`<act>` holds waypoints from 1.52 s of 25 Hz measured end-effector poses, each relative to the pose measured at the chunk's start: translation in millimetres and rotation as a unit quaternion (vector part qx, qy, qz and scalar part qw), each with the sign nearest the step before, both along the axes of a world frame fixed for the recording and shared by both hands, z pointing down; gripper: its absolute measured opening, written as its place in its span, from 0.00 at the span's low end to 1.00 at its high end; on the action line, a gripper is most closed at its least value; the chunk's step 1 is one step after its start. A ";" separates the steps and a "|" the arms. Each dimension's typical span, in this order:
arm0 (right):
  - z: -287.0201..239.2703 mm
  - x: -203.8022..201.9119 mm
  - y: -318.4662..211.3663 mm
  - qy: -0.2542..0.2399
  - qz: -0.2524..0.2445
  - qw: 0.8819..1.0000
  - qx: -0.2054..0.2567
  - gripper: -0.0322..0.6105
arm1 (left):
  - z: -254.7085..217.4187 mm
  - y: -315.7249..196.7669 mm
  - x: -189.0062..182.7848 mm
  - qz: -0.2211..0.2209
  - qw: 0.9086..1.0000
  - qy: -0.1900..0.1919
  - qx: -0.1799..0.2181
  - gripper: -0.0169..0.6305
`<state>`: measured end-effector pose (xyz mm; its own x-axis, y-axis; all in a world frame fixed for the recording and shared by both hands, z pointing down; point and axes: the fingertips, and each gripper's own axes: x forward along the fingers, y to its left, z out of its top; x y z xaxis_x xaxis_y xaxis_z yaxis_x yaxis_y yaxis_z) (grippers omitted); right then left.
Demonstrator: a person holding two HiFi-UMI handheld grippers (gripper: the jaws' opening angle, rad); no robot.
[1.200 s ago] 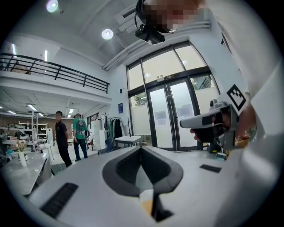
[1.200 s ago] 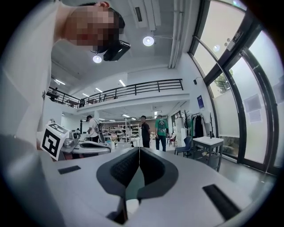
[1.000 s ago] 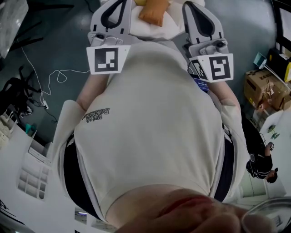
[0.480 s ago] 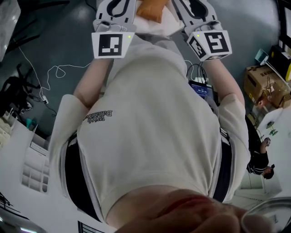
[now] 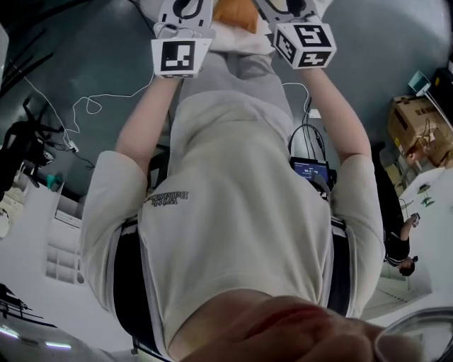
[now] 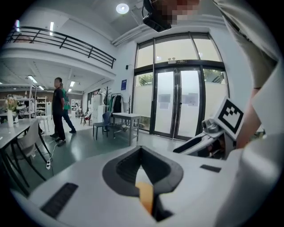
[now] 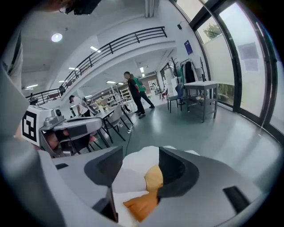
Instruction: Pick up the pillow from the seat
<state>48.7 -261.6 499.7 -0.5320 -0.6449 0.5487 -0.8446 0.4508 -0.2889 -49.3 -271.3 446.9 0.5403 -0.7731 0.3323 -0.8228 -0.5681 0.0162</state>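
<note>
The pillow point(image 5: 233, 15), white with orange patches, hangs between my two grippers at the top of the head view, with my arms stretched out. My left gripper point(image 5: 185, 7) is shut on a thin fold of the pillow point(image 6: 145, 198), which shows as an orange sliver between the jaws of that gripper point(image 6: 143, 179). The jaws of my right gripper point(image 7: 140, 170) are opening. White and orange cloth of the pillow point(image 7: 138, 205) lies loose in the gap between them. The right gripper point(image 5: 291, 8) stands close beside the left one.
A grey floor lies far below, with a white cable point(image 5: 92, 106) and a cardboard box point(image 5: 417, 127). A tablet point(image 5: 309, 170) sits by my right arm. Both gripper views show a hall with glass doors point(image 6: 177, 106), tables point(image 7: 199, 86), chairs and people point(image 6: 58, 108) standing.
Both grippers have moved toward the top of the head view with the pillow, my arms stretching out. The right gripper's marker cube has turned and shifted left, nearer the left gripper.
</note>
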 end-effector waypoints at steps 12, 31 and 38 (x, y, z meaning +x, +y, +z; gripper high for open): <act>246.1 -15.1 8.0 0.029 0.024 0.991 -0.132 0.53 | 234.1 1.3 -3.0 0.027 0.995 -0.029 -0.091 0.04; 442.7 4.5 78.6 -0.019 0.134 0.923 -0.359 0.73 | 422.2 35.9 -6.0 0.042 0.973 -0.074 -0.214 0.04; 449.8 2.2 75.0 -0.013 0.117 0.920 -0.374 0.66 | 437.0 47.1 -2.1 0.045 0.969 -0.082 -0.227 0.04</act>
